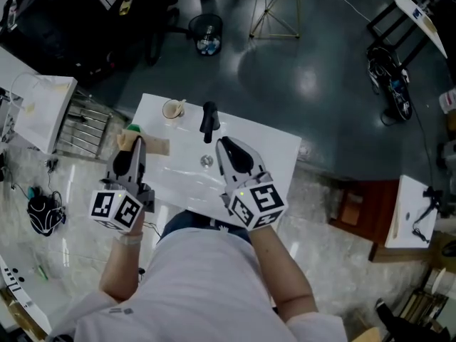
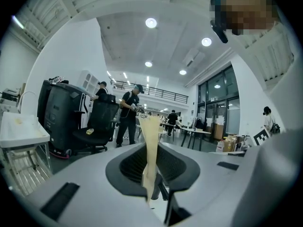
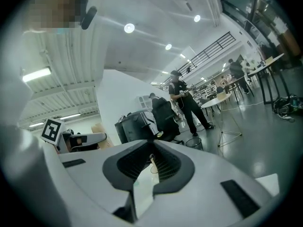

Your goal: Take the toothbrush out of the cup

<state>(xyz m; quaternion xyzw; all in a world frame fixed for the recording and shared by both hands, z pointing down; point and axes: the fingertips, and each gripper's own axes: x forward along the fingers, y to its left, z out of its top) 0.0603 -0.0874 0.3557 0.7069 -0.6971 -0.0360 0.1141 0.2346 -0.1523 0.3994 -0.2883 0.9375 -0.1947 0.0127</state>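
As we look down in the head view, a white side table (image 1: pixel 43 112) stands at the upper left of the frame, with a wire rack (image 1: pixel 85 128) just beside it. A little to the right, the left gripper (image 1: pixel 132 142) is over the left part of the white table (image 1: pixel 271 152), and its left marker cube (image 1: pixel 116 209) is toward the bottom of the frame. In the left gripper view the jaws are clenched on the pale handle of the toothbrush (image 1: pixel 131 135), which rises straight up between the pads. In the head view the toothbrush shows a green end toward the top of the frame. It is outside the cup (image 1: pixel 173 110) and apart from it. A flat tan piece (image 1: pixel 158 147) lies on the table just right of this gripper's tip; we cannot tell what it is.

The cup stands near the far edge of the table, up and right of the toothbrush, and something pale leans over its rim. Above it in the frame, a round waste bin (image 1: pixel 206 34) stands on the dark floor. Right of the cup a black upright object (image 1: pixel 209 120) is on the table, and below it a small round metal part (image 1: pixel 206 161).

Further right, the right gripper (image 1: pixel 224 144) is over the middle of the table, with its right marker cube (image 1: pixel 258 204) near the person's body. In the right gripper view its jaws are pressed together and nothing is between them. At the right side of the frame a brown wooden stand (image 1: pixel 354 205) stands on the floor, next to a small white table (image 1: pixel 410 209).
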